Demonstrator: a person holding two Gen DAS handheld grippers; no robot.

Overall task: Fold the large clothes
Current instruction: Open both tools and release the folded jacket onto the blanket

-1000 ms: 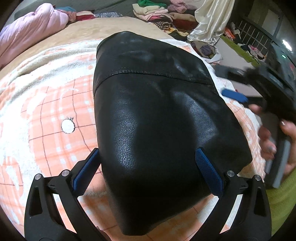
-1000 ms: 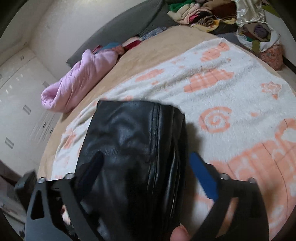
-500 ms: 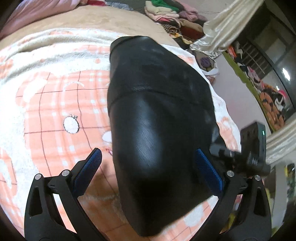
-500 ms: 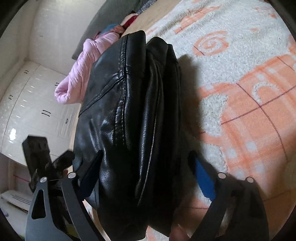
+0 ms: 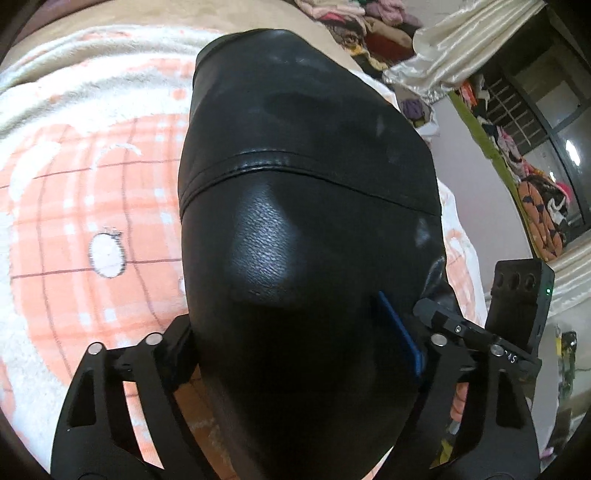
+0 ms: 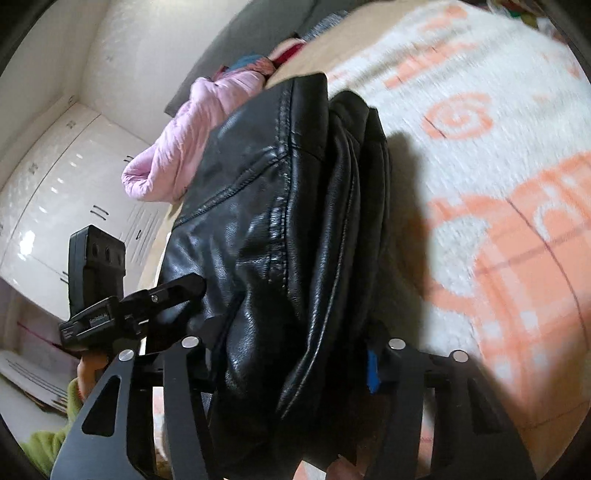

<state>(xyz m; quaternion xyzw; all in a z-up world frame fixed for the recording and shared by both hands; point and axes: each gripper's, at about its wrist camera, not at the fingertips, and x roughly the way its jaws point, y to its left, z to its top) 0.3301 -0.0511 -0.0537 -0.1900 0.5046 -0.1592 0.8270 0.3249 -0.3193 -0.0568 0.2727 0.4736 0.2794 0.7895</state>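
A folded black leather jacket lies on an orange-and-white blanket on the bed. In the left wrist view my left gripper is shut on its near end, its blue pads pressed against both sides. In the right wrist view my right gripper is shut on the thick stacked edge of the same jacket. Each gripper shows in the other's view, the right one at the jacket's right side and the left one at its left side.
A pink quilted coat lies at the far side of the bed. A pile of clothes and a satin curtain stand beyond the bed. White cupboards line the wall. The bed's edge runs close on the right.
Both grippers have moved in onto the jacket and closed from wide open to gripping its near end. The right gripper has come close beside the left one.
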